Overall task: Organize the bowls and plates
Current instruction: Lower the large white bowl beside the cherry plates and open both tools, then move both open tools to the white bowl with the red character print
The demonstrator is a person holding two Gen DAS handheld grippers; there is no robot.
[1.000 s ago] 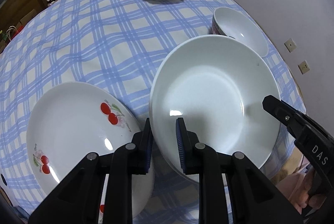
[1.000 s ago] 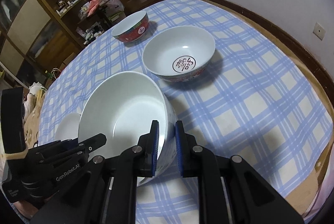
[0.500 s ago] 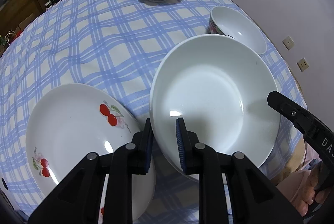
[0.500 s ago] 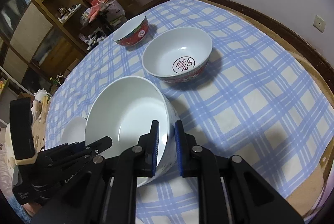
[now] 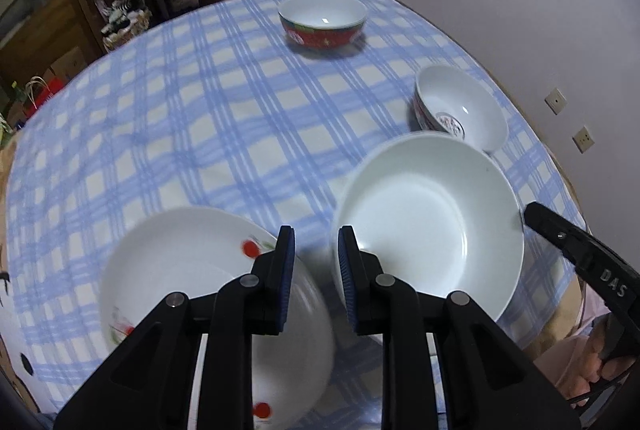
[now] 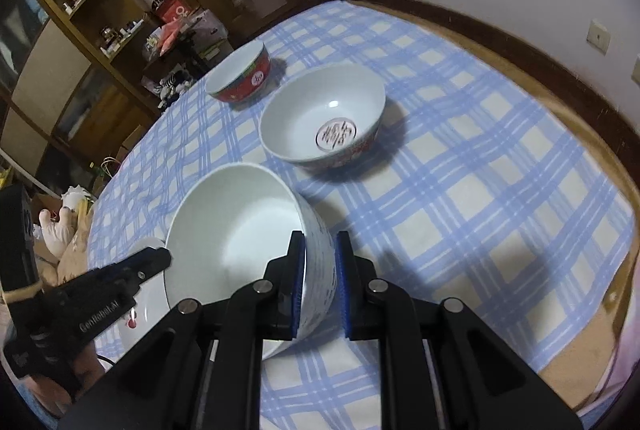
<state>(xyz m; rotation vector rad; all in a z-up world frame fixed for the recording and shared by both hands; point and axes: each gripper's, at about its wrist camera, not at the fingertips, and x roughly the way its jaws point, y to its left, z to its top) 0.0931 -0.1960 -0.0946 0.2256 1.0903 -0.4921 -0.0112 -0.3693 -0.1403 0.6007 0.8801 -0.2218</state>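
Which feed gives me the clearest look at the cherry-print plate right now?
The left wrist view: the cherry-print plate lies large at lower left, cherries visible, though motion-blurred and partly behind the left tongs. The right wrist view shows only a sliver past the white bowl.

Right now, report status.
Right gripper shut on white bowl. Left gripper slightly open at its rim, gripping nothing. Cherry plate alongside; red bowl, printed bowl beyond.
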